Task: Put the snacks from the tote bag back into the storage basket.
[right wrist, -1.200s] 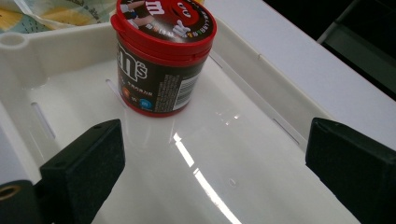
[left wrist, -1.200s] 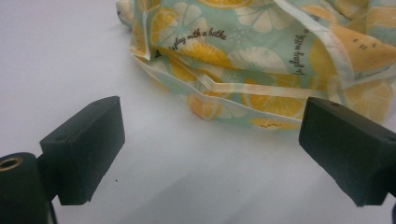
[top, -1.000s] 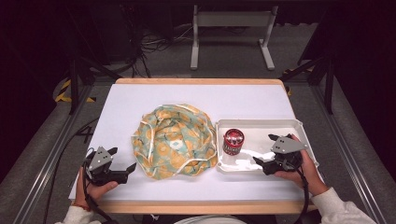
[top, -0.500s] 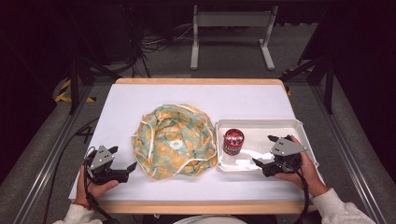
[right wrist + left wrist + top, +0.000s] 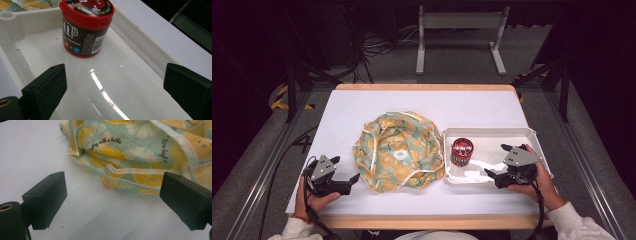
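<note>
A crumpled cloth (image 5: 398, 151) printed with lemon slices on pale green is spread near the middle of the white table (image 5: 422, 102), and just to its right a shallow white tray (image 5: 522, 137) is set, its left wall touching or almost touching the cloth's edge. An upright candy tub (image 5: 462, 151) with a red lid is stood at the left end of the tray, close to that wall. The left gripper (image 5: 346, 184) is held low at the table's near left corner, its jaws spread wide and empty, pointed at the cloth's near hem, which is seen just beyond them in the left gripper view. The right gripper (image 5: 493, 176) is held over the tray's near right part, jaws likewise wide apart with nothing between them; the tub is seen ahead of them, apart, with bare glossy tray floor between. The table's wooden rim is bordered by grey floor, where cables (image 5: 382, 47) and a pale metal stand (image 5: 459, 30) are seen beyond, in a dark room.
</note>
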